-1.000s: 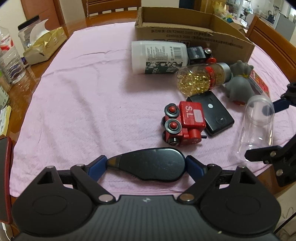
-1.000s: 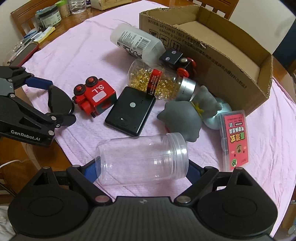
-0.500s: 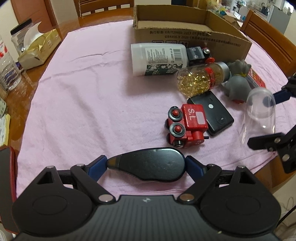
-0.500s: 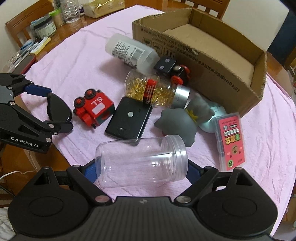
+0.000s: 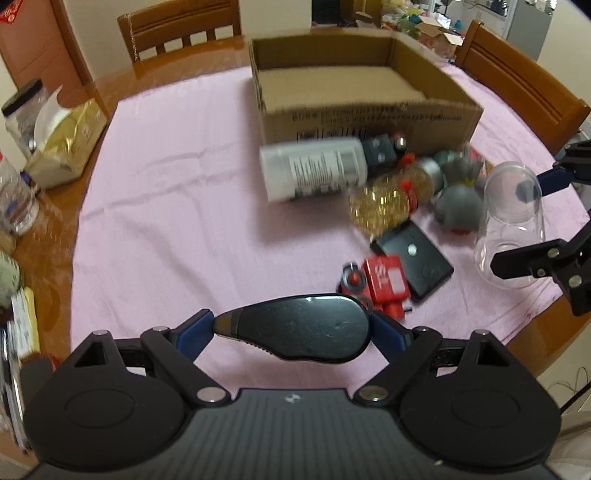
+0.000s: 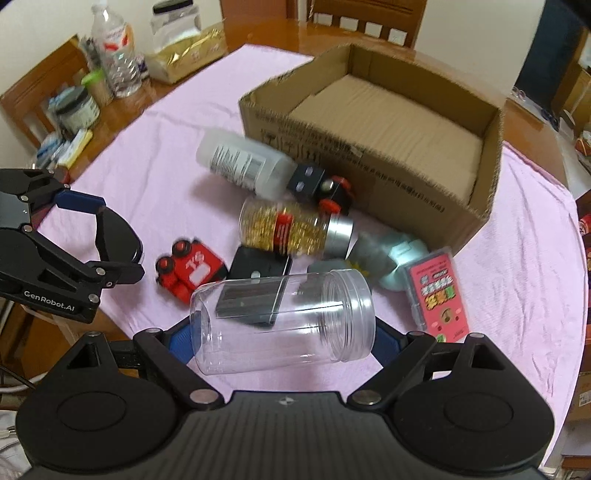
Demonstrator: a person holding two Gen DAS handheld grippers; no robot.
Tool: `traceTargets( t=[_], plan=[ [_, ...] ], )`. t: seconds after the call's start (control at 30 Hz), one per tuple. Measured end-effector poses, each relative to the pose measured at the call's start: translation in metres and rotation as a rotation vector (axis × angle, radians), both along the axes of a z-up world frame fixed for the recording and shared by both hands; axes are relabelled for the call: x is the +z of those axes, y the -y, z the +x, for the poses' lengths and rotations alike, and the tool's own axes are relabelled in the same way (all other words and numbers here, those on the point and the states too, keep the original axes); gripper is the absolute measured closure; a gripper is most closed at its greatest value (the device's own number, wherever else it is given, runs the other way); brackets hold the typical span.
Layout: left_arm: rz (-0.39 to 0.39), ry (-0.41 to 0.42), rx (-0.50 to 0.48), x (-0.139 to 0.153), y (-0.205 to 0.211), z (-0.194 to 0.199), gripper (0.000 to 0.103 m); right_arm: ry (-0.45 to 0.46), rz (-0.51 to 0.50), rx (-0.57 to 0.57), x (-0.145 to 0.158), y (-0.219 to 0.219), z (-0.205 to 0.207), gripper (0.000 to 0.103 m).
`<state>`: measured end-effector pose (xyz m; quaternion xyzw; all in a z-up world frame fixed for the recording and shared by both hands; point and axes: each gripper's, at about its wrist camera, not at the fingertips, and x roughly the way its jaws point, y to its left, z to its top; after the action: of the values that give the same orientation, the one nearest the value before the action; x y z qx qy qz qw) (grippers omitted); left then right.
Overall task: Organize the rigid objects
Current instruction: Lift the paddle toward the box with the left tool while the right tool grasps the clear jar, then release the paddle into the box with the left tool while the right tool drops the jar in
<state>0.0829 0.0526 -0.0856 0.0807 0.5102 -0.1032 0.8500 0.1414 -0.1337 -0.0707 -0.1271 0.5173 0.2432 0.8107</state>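
My left gripper point(image 5: 291, 328) is shut on a flat black teardrop-shaped case point(image 5: 303, 326), held above the near table edge. My right gripper point(image 6: 282, 332) is shut on a clear empty plastic jar point(image 6: 282, 325), held sideways in the air. The open cardboard box point(image 6: 369, 155) stands at the back on the pink cloth. In front of it lie a white bottle point(image 5: 314, 168), a jar of gold capsules point(image 6: 291, 229), a red toy train point(image 5: 384, 284), a black flat device point(image 5: 417, 258), a grey plush toy point(image 5: 458, 206), a black toy car point(image 6: 321, 184) and a pink card box point(image 6: 437, 291).
A gold tissue pack point(image 5: 62, 147) and water bottles point(image 6: 118, 51) stand on the bare wood at the left. Wooden chairs point(image 5: 181, 26) ring the round table. The left half of the pink cloth point(image 5: 159, 206) holds nothing.
Both grippers have risen and pulled back with their loads, so the box interior now shows. The objects on the cloth have not moved.
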Motion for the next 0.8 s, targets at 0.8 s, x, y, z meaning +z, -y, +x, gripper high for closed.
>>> traceTargets(
  t=[0.8],
  plan=[
    [-0.044,0.169,-0.107,0.061,0.076,0.205,0.013,0.222,0.045,-0.068,0.060,0.033,0.113,0.010]
  ],
)
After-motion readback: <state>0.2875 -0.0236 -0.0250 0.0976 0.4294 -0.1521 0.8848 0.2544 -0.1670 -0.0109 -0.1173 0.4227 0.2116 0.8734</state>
